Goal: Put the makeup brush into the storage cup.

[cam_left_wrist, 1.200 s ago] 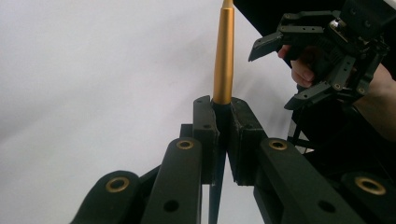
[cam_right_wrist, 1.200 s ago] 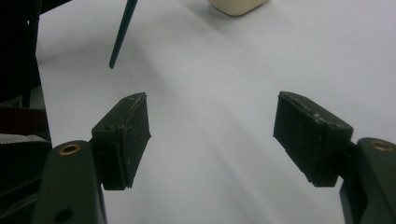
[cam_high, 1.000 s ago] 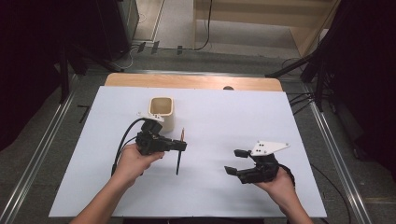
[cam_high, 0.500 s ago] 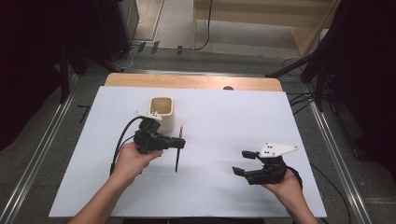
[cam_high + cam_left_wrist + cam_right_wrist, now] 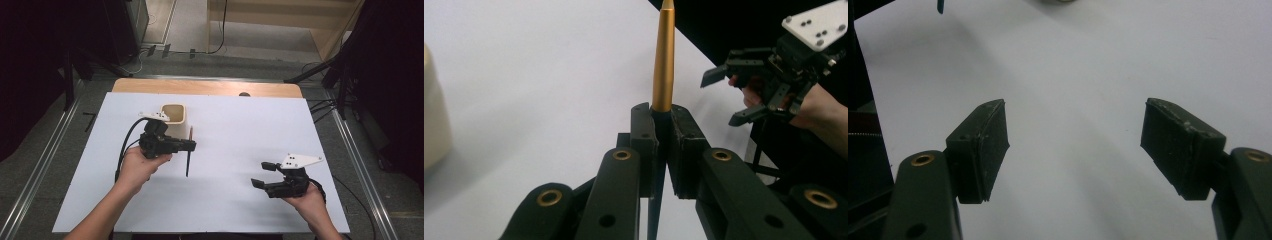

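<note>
Pen (image 5: 188, 152) clamped tight in the left gripper (image 5: 191, 145), that's the picture over the white table (image 5: 240, 135): from the high view it hangs close to upright, tip down toward the tabletop, just in front of a cream square cup (image 5: 173, 119) that stands open-topped near the far left of the sheet. Look along the left gripper view and the two black jaws are pressed closed on the pen's dark lower barrel, with the gold-orange upper section (image 5: 664, 55) rising straight out between them. The cup's pale wall (image 5: 434, 125) sits at the left edge of that view. Over on the other side, well apart, the right gripper (image 5: 263, 175) is held low near the table's near right corner, jaws spread wide and nothing between them; the right gripper view shows bare white surface between its pads (image 5: 983, 145). A grey three-cornered plate (image 5: 300, 160) rides on top of it.
</note>
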Motion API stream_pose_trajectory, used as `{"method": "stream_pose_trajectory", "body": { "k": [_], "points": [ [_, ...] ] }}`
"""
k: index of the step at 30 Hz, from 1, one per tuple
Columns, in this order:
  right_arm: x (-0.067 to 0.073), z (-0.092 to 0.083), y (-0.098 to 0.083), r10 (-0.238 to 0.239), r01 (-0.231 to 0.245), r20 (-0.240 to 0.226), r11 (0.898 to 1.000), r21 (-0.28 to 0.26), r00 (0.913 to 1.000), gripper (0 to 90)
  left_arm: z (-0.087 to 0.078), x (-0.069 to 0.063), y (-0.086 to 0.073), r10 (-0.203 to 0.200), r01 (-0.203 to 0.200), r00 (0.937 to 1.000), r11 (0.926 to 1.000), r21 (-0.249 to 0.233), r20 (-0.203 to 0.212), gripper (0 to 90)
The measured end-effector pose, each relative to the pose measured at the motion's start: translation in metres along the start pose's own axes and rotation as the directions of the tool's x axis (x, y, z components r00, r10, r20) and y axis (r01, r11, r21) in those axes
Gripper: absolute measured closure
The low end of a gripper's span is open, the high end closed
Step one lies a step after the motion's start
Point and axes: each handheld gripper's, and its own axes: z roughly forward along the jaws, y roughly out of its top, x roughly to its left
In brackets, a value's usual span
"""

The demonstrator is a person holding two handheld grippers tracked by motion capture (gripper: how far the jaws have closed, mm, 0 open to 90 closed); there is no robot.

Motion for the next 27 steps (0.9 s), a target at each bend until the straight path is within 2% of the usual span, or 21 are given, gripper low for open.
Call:
{"method": "stream_pose_trajectory", "body": {
  "k": [9, 19, 27],
  "points": [
    [-0.001, 0.0, -0.002, 0.016, -0.016, -0.005, 1.0, -0.003, 0.9999, 27.6, -0.017, 0.004, 0.02, 0.0, -0.002, 0.9994, 0.9988, -0.049, -0.035, 83.2],
    [-0.003, 0.0, -0.003, 0.018, -0.018, -0.002, 1.0, -0.007, 0.9998, 27.7, -0.03, 0.01, 0.033, -0.004, -0.001, 0.9978, 0.9978, -0.067, -0.066, 83.2],
    [-0.003, 0.0, -0.003, 0.019, -0.019, -0.003, 1.0, -0.006, 0.9998, 27.6, -0.041, 0.016, 0.048, -0.006, -0.004, 0.9942, 0.9954, -0.095, -0.107, 83.2]
  ]
}}
